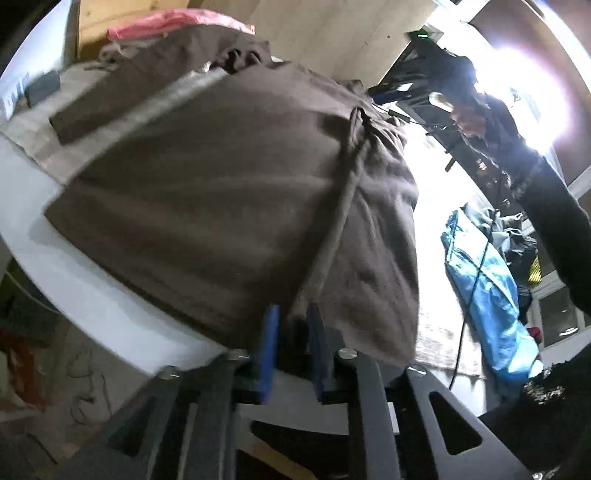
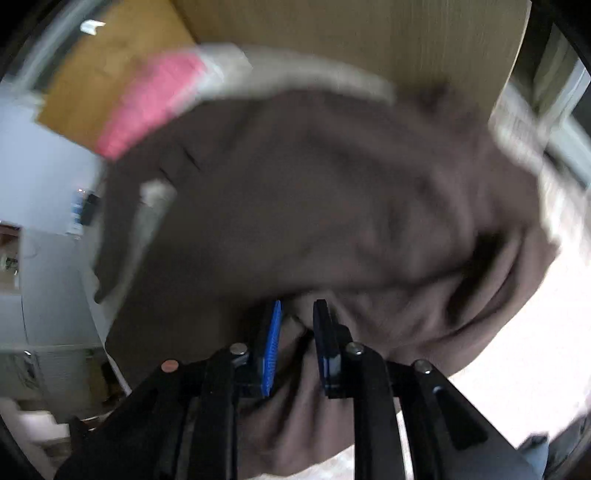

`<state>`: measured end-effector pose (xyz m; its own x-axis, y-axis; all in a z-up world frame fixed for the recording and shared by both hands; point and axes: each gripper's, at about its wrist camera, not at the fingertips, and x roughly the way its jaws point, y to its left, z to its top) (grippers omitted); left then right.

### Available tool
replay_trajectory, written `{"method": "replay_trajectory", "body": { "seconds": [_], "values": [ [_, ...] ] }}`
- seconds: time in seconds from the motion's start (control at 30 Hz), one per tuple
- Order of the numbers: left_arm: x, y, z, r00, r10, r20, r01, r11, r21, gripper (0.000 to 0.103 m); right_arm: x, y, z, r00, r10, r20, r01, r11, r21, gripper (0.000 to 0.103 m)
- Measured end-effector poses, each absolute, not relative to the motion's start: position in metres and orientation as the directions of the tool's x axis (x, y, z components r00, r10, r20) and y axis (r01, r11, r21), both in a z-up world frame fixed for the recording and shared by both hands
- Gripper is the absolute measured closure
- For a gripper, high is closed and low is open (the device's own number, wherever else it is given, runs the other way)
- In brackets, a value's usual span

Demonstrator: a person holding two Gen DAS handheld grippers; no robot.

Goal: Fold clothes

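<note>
Left wrist view: a big brown garment (image 1: pixel 229 192) drapes over a white table (image 1: pixel 92 291), near hem hanging off the edge, prob. mid-fold. A drawstring (image 1: pixel 347 206) trails down it. Pink cloth (image 1: pixel 177 24) sits folded at the far end, likely already done. Left gripper (image 1: pixel 291 350) has its blue pads nearly closed, pinching the hem so it can be carried over. Right wrist view, blurred: right gripper (image 2: pixel 295 343), jaws narrow, w/ a bunched brown fold between them.
</note>
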<state>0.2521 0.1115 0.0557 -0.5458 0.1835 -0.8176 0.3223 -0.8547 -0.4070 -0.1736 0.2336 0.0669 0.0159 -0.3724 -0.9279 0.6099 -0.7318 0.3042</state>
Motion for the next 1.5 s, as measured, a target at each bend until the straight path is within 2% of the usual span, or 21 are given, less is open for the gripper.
{"method": "replay_trajectory", "body": {
  "seconds": [0.13, 0.17, 0.2, 0.3, 0.4, 0.53, 0.57, 0.63, 0.67, 0.7, 0.73, 0.87, 1.0, 1.07, 1.13, 1.23, 1.33, 1.5],
  "values": [
    [0.256, 0.106, 0.066, -0.538, 0.157, -0.828, 0.327, -0.867, -0.377, 0.085, -0.166, 0.297, 0.099, -0.127, -0.508, -0.852, 0.587, -0.731, 0.348, 0.083],
    [0.256, 0.107, 0.069, -0.537, 0.168, -0.827, 0.317, -0.868, -0.382, 0.082, -0.167, 0.313, 0.098, -0.182, -0.484, -0.856, 0.559, -0.767, 0.315, 0.075],
    [0.255, 0.109, 0.072, -0.535, 0.179, -0.826, 0.306, -0.870, -0.387, 0.075, -0.168, 0.328, 0.095, -0.222, -0.456, -0.862, 0.529, -0.799, 0.286, 0.067],
    [0.248, 0.126, 0.078, -0.524, 0.212, -0.825, 0.239, -0.893, -0.381, 0.070, -0.178, 0.357, 0.057, -0.175, -0.390, -0.904, 0.437, -0.854, 0.284, 0.067],
    [0.239, 0.134, 0.081, -0.527, 0.241, -0.815, 0.193, -0.900, -0.391, 0.069, -0.187, 0.367, 0.027, -0.114, -0.419, -0.901, 0.369, -0.860, 0.353, 0.067],
    [0.222, 0.149, 0.076, -0.536, 0.292, -0.792, 0.114, -0.905, -0.410, 0.069, -0.178, 0.341, 0.024, -0.111, -0.450, -0.886, 0.466, -0.811, 0.353, 0.067],
    [0.217, 0.153, 0.072, -0.524, 0.298, -0.798, 0.098, -0.910, -0.404, 0.069, -0.175, 0.332, 0.024, -0.110, -0.442, -0.890, 0.506, -0.796, 0.333, 0.067],
    [0.210, 0.157, 0.055, -0.466, 0.274, -0.841, 0.098, -0.929, -0.357, 0.069, -0.169, 0.306, 0.017, -0.154, -0.349, -0.925, 0.591, -0.783, 0.197, 0.067],
    [0.207, 0.157, 0.043, -0.428, 0.242, -0.871, 0.115, -0.941, -0.318, 0.069, -0.170, 0.301, 0.013, -0.183, -0.298, -0.937, 0.594, -0.793, 0.136, 0.068],
    [0.208, 0.156, 0.038, -0.421, 0.243, -0.874, 0.120, -0.940, -0.319, 0.072, -0.176, 0.301, 0.011, -0.183, -0.292, -0.939, 0.583, -0.801, 0.136, 0.068],
    [0.210, 0.155, 0.039, -0.439, 0.247, -0.864, 0.121, -0.936, -0.330, 0.071, -0.181, 0.303, 0.012, -0.184, -0.298, -0.937, 0.568, -0.810, 0.146, 0.068],
    [0.206, 0.159, 0.052, -0.439, 0.236, -0.867, 0.133, -0.937, -0.322, 0.073, -0.186, 0.347, 0.051, -0.240, -0.483, -0.842, 0.466, -0.818, 0.337, 0.068],
    [0.194, 0.175, 0.072, -0.480, 0.253, -0.840, 0.053, -0.947, -0.316, 0.073, -0.192, 0.358, 0.055, -0.315, -0.419, -0.851, 0.419, -0.866, 0.271, 0.068],
    [0.184, 0.182, 0.071, -0.476, 0.260, -0.840, 0.020, -0.952, -0.306, 0.073, -0.199, 0.353, 0.045, -0.262, -0.470, -0.843, 0.426, -0.840, 0.336, 0.068],
    [0.176, 0.180, 0.059, -0.453, 0.267, -0.850, 0.029, -0.949, -0.314, 0.073, -0.204, 0.341, 0.031, -0.231, -0.462, -0.856, 0.438, -0.835, 0.333, 0.068],
    [0.172, 0.170, 0.047, -0.406, 0.284, -0.868, 0.071, -0.938, -0.340, 0.074, -0.218, 0.323, 0.001, -0.210, -0.329, -0.921, 0.425, -0.879, 0.217, 0.068],
    [0.184, 0.148, 0.069, -0.450, 0.253, -0.857, 0.108, -0.936, -0.334, 0.073, -0.219, 0.331, 0.017, -0.255, -0.330, -0.909, 0.356, -0.906, 0.229, 0.068],
    [0.210, 0.083, 0.104, -0.512, 0.101, -0.853, 0.256, -0.930, -0.264, 0.069, -0.181, 0.353, 0.072, -0.273, -0.503, -0.820, 0.374, -0.841, 0.392, 0.068]
  ]
}}
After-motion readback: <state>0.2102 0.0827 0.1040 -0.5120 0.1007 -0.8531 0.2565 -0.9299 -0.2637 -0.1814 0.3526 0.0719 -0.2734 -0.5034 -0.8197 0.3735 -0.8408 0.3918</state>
